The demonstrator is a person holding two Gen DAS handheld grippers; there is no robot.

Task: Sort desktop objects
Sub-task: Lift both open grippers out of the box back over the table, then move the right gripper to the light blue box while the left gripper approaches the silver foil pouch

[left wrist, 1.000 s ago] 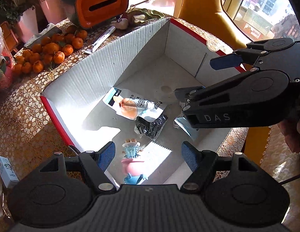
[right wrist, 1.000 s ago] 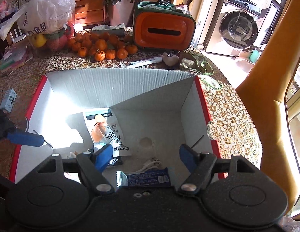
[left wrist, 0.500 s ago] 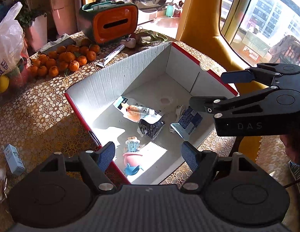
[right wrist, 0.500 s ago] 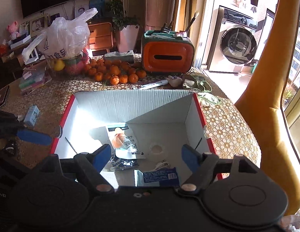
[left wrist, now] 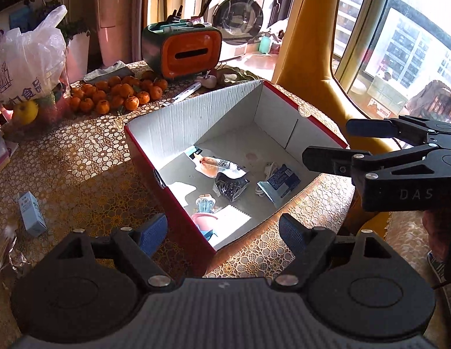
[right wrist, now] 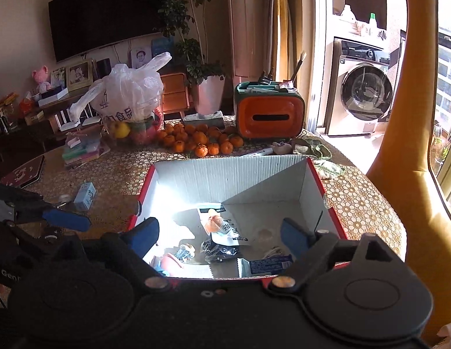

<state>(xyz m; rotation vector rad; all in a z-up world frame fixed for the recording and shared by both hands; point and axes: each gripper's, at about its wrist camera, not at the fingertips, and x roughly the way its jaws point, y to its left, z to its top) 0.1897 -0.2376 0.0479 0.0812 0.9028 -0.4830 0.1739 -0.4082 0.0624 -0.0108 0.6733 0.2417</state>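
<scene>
With both the left gripper [left wrist: 222,231] and the right gripper [right wrist: 219,234] spread wide and empty above the red-edged cardboard box [left wrist: 193,122], the small blue carton [left wrist: 30,213] lying outside on the tablecloth [left wrist: 89,157] risks being left unsorted.

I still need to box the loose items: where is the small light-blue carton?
The small light-blue carton lies on the tablecloth outside the red box, to its left in the left wrist view, nearer than the oranges.
</scene>
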